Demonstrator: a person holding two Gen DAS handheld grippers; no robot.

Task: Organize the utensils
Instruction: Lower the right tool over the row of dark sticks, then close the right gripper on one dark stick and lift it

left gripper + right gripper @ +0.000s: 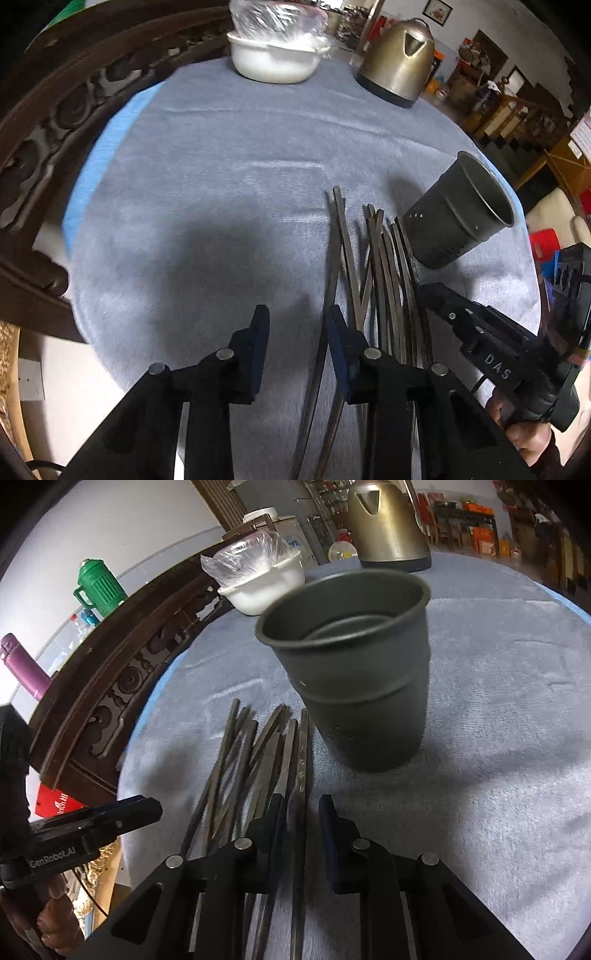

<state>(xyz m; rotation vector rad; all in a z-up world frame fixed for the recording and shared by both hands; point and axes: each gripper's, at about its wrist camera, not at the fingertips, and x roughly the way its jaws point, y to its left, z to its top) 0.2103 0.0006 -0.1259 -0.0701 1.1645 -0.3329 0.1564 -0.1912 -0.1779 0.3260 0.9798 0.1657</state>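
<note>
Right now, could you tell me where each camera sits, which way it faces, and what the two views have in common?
Left wrist: on the left gripper, looking down at the chopsticks; its fingers frame the leftmost ones; the right gripper and a hand show at right.
Right wrist: on the right gripper, facing the holder cup; its fingers straddle one chopstick; the left gripper shows at left.
Shared: chopsticks, cup, kettle, white bowl, grey cloth.

One cup, one kettle, one bowl
</note>
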